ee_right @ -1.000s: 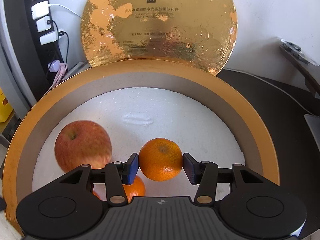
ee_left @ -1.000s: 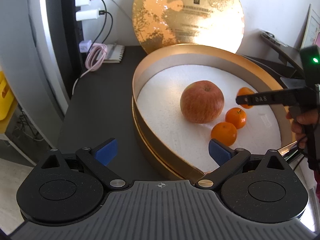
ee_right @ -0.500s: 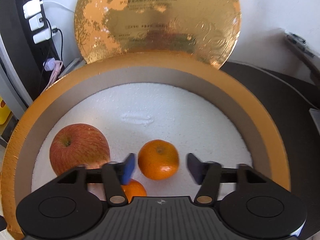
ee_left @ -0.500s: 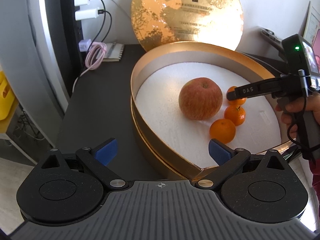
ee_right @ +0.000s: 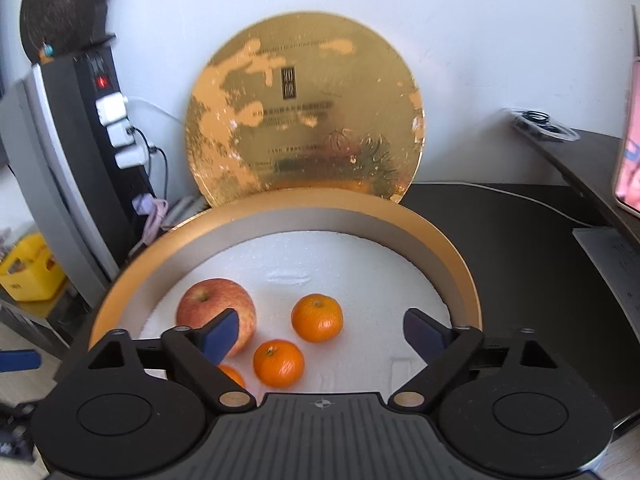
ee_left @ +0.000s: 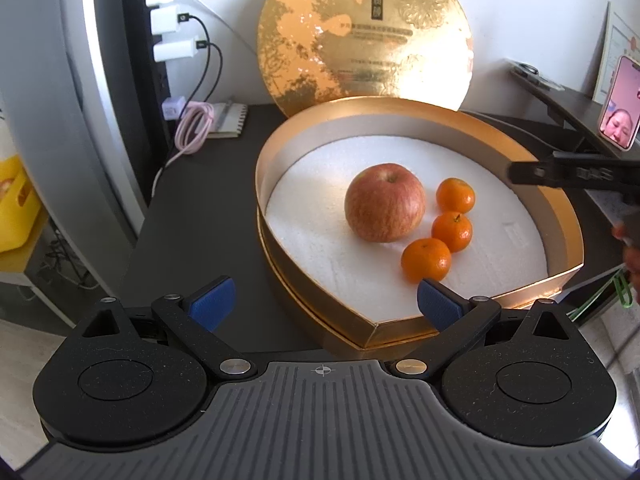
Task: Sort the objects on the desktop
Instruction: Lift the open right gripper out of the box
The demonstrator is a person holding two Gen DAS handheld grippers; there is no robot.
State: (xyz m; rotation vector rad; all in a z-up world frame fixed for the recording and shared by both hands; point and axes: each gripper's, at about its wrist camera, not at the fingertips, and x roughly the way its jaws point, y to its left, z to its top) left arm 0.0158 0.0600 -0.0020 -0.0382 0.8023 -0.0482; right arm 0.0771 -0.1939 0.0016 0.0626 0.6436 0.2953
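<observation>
An apple (ee_left: 384, 202) sits upright, stem dimple on top, on the white foam floor of a round gold box (ee_left: 560, 216) on the black desk (ee_left: 200, 200). Just to its right three tangerines (ee_left: 452, 231) lie in a short line running from the near rim toward the gold lid (ee_left: 364, 36) propped against the wall. The left gripper (ee_left: 323, 303) is spread wide and empty at the box's near edge. The right gripper (ee_right: 318, 334) is also spread, empty, above the fruit.

Gold foil, foam, matt black

Glossy gold-foil lid (ee_left: 364, 36) w/ worn patches; grainy white foam liner (ee_left: 320, 208); matt black tabletop (ee_left: 200, 216); dimpled mandarin (ee_right: 317, 318) skins.
</observation>
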